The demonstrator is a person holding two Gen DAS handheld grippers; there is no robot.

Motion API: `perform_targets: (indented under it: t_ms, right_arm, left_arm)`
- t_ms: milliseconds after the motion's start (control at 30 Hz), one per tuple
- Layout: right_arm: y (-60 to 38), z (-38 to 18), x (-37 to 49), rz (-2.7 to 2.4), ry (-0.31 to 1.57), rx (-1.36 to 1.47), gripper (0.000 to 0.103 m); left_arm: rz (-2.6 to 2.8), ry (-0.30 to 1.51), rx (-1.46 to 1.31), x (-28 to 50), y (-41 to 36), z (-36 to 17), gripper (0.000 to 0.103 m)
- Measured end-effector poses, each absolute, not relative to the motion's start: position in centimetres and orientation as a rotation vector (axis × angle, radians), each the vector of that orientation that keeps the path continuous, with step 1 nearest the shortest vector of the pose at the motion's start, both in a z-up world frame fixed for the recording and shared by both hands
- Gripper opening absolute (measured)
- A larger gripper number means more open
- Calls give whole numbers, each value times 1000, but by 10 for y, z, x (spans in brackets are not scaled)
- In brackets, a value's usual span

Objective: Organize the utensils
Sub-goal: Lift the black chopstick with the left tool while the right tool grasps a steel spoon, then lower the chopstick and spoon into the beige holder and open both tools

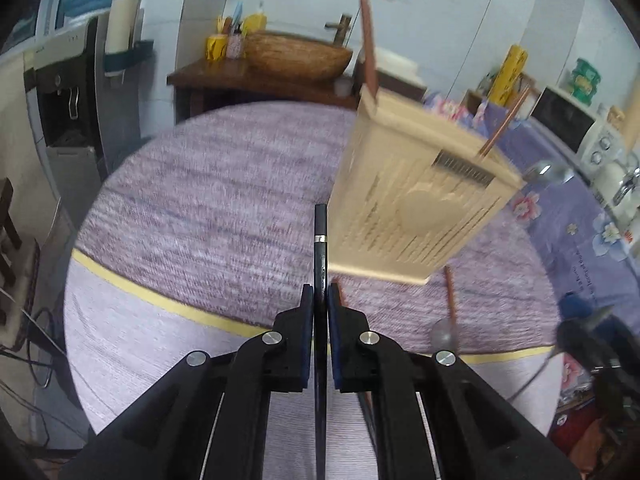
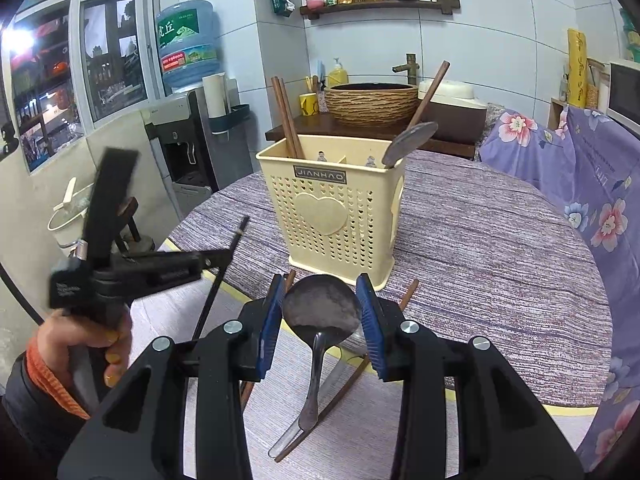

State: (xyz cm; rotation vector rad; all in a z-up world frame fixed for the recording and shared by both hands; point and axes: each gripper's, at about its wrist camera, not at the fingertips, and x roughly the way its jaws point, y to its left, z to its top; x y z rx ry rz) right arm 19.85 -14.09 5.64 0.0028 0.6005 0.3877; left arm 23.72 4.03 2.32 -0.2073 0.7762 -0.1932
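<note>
A cream perforated utensil holder [image 2: 334,216] stands on the round table and holds brown chopsticks [image 2: 286,118] and a metal spoon [image 2: 414,138]. It also shows in the left wrist view [image 1: 416,196], blurred. My left gripper [image 1: 320,304] is shut on a black chopstick [image 1: 320,240], held above the table left of the holder; it shows in the right wrist view [image 2: 208,260]. My right gripper [image 2: 322,320] is open, its jaws on either side of the bowl of a metal spoon [image 2: 320,308] lying on the table, with brown chopsticks [image 2: 348,384] beside it.
The table has a purple striped cloth [image 2: 480,248] with a yellow band near its front edge. A water dispenser [image 2: 180,132] stands at the left. A woven basin [image 2: 370,102] sits on a wooden counter behind. A floral-covered piece [image 2: 580,184] stands at the right.
</note>
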Motion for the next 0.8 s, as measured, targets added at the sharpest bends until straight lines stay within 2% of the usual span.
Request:
perform_targets:
  t_ms: [233, 500, 800]
  right_arm:
    - [-135, 70, 198, 432, 585, 2, 37]
    - [-125, 82, 204, 442, 556, -16, 37]
    - [-120, 144, 229, 466, 466, -23, 37]
  left_arm:
    - [-229, 591, -219, 207, 50, 83, 8]
    - [-229, 542, -222, 213, 59, 104, 8]
    - [-248, 436, -194, 217, 62, 169, 8]
